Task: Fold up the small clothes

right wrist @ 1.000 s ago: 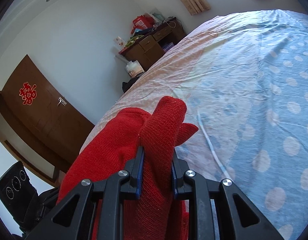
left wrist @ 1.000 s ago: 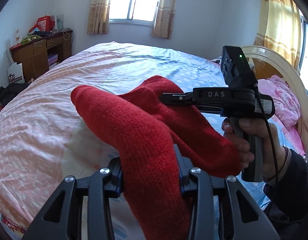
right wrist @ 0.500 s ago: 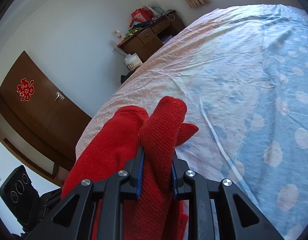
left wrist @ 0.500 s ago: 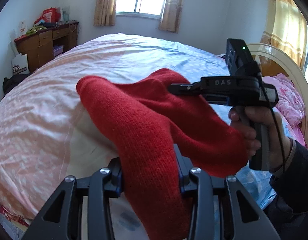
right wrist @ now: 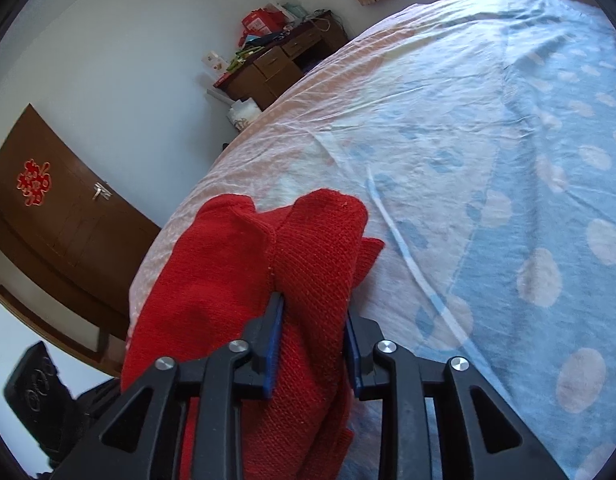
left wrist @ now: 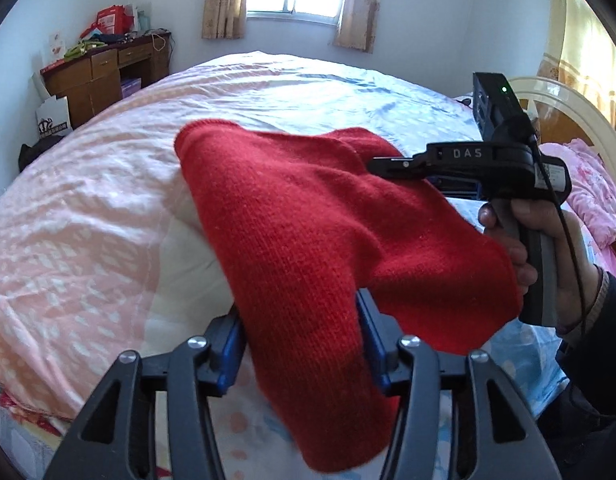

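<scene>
A red knit garment [left wrist: 308,220] hangs in a fold low over the bed [left wrist: 107,220], stretched between both grippers. My left gripper [left wrist: 299,320] has one end between its blue pads; its jaws are opening and the knit sits slack between them. Off to the right, a hand [left wrist: 520,240] holds my right gripper [left wrist: 384,165], with its tips at the garment's far fold. In the right wrist view the garment [right wrist: 316,248] bunches through my right gripper [right wrist: 314,308]. Those jaws are easing apart, but the pads still pinch the knit.
The pink and blue dotted bedsheet [right wrist: 508,160] spreads wide around the garment. A wooden desk [left wrist: 103,68] with clutter stands at the far left wall. A headboard [left wrist: 568,108] and pink pillow [left wrist: 592,184] lie to the right, and a brown door [right wrist: 47,208] at the left.
Both grippers have sunk toward the bed with the garment. The left jaws now stand visibly wider around the knit, and the right jaws are slightly wider.
</scene>
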`<action>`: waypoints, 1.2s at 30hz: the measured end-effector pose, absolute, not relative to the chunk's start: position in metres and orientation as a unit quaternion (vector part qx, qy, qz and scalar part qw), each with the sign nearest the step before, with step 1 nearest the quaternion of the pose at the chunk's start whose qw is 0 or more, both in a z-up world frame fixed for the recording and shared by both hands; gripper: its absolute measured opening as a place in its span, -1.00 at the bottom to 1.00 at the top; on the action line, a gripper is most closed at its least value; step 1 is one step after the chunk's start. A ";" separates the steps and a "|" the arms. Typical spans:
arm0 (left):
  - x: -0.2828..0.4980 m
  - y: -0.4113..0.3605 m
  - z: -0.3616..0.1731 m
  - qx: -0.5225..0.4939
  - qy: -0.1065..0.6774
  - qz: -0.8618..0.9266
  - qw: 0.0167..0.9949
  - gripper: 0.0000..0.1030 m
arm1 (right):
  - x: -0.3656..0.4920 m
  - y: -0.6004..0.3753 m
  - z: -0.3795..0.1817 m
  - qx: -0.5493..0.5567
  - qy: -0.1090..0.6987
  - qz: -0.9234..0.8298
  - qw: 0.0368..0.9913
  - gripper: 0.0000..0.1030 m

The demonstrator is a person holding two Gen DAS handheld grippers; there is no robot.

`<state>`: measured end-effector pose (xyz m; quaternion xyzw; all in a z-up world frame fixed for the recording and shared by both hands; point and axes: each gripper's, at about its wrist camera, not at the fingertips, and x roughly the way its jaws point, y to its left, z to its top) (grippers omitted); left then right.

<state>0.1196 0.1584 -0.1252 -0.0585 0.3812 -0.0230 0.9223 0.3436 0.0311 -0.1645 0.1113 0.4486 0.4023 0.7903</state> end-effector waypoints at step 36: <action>0.064 0.147 -0.042 -0.024 0.287 0.073 0.955 1.00 | 0.193 -0.046 -0.089 -0.027 0.304 0.299 0.904 0.15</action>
